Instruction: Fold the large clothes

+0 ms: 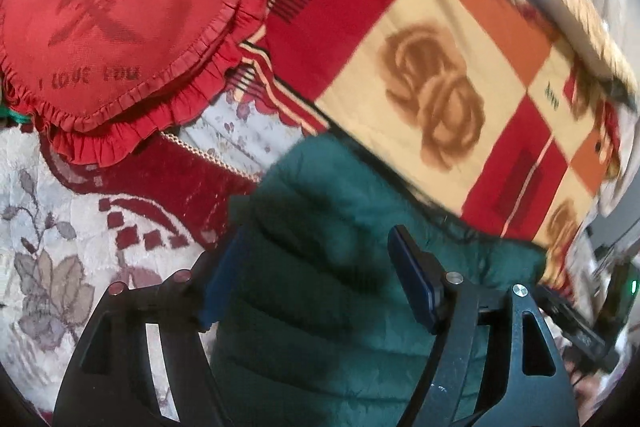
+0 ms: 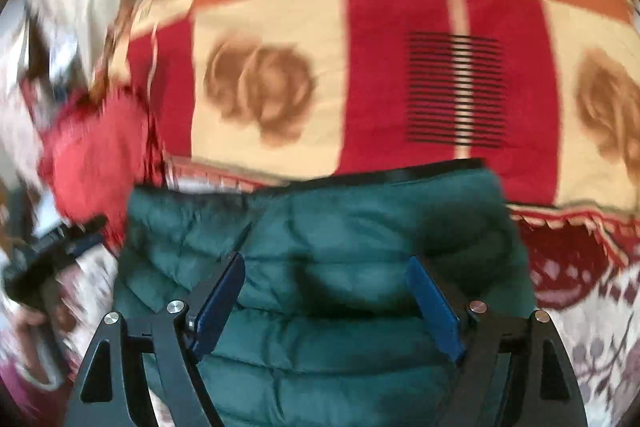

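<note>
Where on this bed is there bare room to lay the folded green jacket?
The widest free patch is the checked blanket beyond the green jacket. The floral cover below the heart cushion is also bare. It is crowded at the cushion, and where the other gripper sits.

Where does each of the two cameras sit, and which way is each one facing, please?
Left wrist: on the left gripper, looking down past its open blue fingers at the green puffer jacket and a red heart cushion.
Right wrist: on the right gripper, open above the same jacket; the left gripper shows at left.
Shared: jacket and patterned blanket.
</note>
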`<state>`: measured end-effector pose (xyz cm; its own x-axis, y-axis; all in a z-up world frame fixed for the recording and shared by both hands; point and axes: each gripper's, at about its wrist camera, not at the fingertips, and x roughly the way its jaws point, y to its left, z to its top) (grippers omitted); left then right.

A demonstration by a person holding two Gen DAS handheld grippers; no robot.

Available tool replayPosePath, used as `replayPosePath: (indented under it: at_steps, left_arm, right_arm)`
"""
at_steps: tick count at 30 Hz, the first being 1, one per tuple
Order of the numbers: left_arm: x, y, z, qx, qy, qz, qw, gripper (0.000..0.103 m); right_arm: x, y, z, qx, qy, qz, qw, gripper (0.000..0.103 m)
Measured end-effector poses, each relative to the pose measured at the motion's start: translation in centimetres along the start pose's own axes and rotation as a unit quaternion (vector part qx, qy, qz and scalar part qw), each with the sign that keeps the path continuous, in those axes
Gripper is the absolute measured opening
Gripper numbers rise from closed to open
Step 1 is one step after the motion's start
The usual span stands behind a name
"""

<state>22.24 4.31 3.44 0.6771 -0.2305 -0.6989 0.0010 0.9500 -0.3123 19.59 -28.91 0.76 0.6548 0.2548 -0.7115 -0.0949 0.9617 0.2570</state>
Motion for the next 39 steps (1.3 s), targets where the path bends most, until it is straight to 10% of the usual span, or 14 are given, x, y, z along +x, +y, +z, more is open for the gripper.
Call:
replayPosePath:
  at_steps: [3, 5, 7, 11, 18, 24, 26, 28, 39]
  left_arm:
    - [1.6, -1.0, -1.8, 0.034, 0.016, 0.030, 0.9988, 0.073]
    - [2.9, -1.4, -2.7, 0.055, 0.019, 0.056, 0.9967, 0.073]
    - [4.2, -1.5, -3.1, 0.070, 0.020, 0.075, 0.9946, 0.073]
    - [6.7, -0.6, -3.0, 0.063, 0.029, 0.088, 0.9936, 0.073]
    - [8.4, -0.9, -3.8, 0.086, 0.013, 0.099, 0.9913, 0.078]
    - [7.0, -0.9, -3.6, 0.081, 0.011, 0.098, 0.9918, 0.078]
    - [6.1, -1.5, -3.3, 0.090, -0.001, 0.096, 0.9913, 0.078]
    - [5.6, -2.2, -3.1, 0.103, -0.013, 0.097, 0.9899, 0.078]
    - [9.4, -1.9, -3.5, 0.108, 0.010, 0.110, 0.9880, 0.080]
  right_arm:
    - [3.9, 1.2, -0.1, -0.001, 0.039, -0.022, 0.999, 0.078]
    - [5.8, 2.1, 0.0, -0.022, 0.049, -0.054, 0.997, 0.039]
    - [7.0, 2.4, 0.2, -0.035, 0.037, -0.076, 0.996, 0.021]
    - [9.4, 1.0, 1.6, -0.011, 0.025, -0.107, 0.994, 0.012]
    - [11.8, -0.6, 0.6, 0.004, 0.042, -0.099, 0.994, 0.012]
    - [5.4, -1.8, 0.9, 0.008, 0.002, -0.074, 0.997, 0.014]
    - [2.8, -2.7, 0.7, 0.009, -0.023, -0.074, 0.997, 0.054]
    - [1.4, -3.8, 0.4, 0.016, -0.039, -0.077, 0.996, 0.070]
    - [5.0, -8.7, -1.3, 0.024, -0.008, -0.142, 0.990, 0.070]
